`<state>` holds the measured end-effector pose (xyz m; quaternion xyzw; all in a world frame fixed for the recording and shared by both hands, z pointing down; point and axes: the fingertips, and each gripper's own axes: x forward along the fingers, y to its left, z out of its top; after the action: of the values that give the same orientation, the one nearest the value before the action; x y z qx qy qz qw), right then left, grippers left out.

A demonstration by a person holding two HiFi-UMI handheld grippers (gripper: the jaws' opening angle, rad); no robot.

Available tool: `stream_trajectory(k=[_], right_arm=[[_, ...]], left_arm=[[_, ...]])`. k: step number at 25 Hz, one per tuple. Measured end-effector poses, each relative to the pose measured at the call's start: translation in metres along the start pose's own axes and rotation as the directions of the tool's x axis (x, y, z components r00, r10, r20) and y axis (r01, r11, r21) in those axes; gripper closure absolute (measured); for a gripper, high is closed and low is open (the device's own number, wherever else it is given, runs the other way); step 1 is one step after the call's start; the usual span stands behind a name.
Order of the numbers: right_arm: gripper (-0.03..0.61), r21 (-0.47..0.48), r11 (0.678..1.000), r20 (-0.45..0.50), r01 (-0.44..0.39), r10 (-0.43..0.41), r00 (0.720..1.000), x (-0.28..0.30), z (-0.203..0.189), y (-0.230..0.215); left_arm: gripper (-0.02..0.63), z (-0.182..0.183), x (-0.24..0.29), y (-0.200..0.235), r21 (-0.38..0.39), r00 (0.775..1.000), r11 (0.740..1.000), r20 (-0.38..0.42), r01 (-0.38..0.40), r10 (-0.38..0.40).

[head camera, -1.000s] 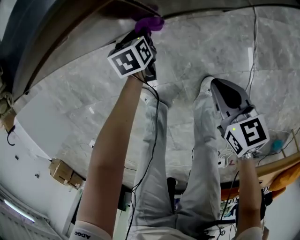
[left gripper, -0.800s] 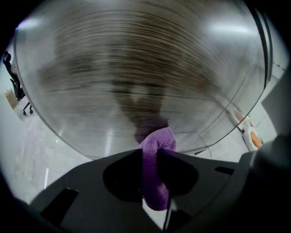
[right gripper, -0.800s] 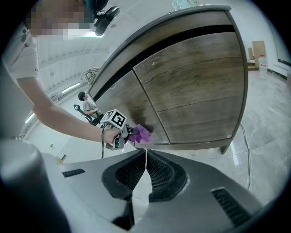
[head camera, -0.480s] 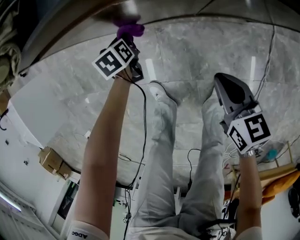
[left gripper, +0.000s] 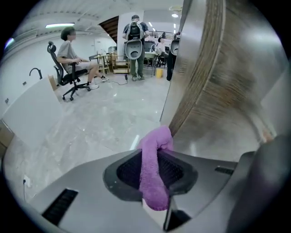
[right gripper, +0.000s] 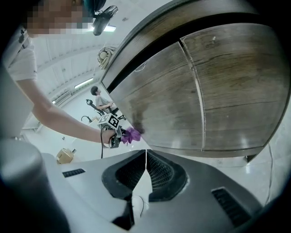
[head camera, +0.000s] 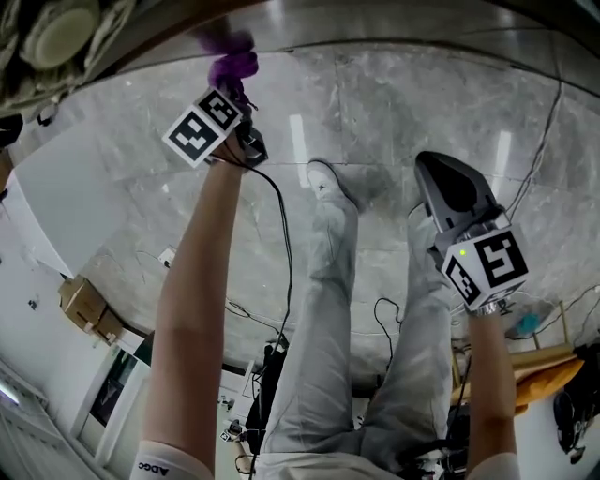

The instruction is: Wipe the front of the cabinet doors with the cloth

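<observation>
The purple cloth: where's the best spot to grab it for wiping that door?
Pinch the cloth across its middle, as the left gripper does now, coming from the side away from the door. It's soft and folded, so a bunched end pokes past the jaws to meet the wood.

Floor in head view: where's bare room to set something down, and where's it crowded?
Bare: the marble floor between the cabinet base and the person's shoe, right of the cloth. One cable crosses its far right. Crowded: the cable tangle behind the legs. A cardboard box takes the left edge.
</observation>
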<state>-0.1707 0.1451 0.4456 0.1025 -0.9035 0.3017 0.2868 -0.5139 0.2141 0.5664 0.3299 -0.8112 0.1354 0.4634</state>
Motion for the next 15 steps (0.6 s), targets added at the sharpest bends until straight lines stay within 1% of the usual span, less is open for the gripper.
stream_trajectory(k=[3,5,7,9,12,15], right_arm=[[0.552,-0.012,1.0,-0.007,-0.024,0.024,1.0,-0.003,0.003,0.002],[0.551,-0.019,0.999,-0.01,-0.041,0.041,0.999,-0.008,0.004,0.0],[0.551,-0.024,0.998,-0.012,-0.056,0.056,0.998,-0.017,0.004,-0.008],[0.551,-0.025,0.998,-0.018,-0.056,0.056,0.998,-0.033,0.001,-0.023],[0.551,-0.02,0.999,-0.027,-0.028,0.028,0.999,-0.064,-0.009,-0.052],[0.551,-0.02,1.0,-0.038,0.0,-0.001,0.999,-0.09,-0.024,-0.079]], left_arm=[[0.525,-0.018,-0.009,-0.006,0.019,1.0,1.0,-0.02,-0.01,0.01],[0.525,-0.036,-0.013,-0.021,0.036,0.999,0.999,-0.047,-0.001,0.003],[0.525,-0.056,-0.014,-0.045,0.07,0.997,0.997,-0.074,0.018,-0.012],[0.525,-0.078,-0.01,-0.083,0.11,0.994,0.993,-0.1,0.051,-0.04],[0.525,-0.106,0.0,-0.153,0.155,0.986,0.98,-0.129,0.128,-0.108],[0.525,-0.122,0.011,-0.223,0.194,0.97,0.957,-0.15,0.218,-0.191]])
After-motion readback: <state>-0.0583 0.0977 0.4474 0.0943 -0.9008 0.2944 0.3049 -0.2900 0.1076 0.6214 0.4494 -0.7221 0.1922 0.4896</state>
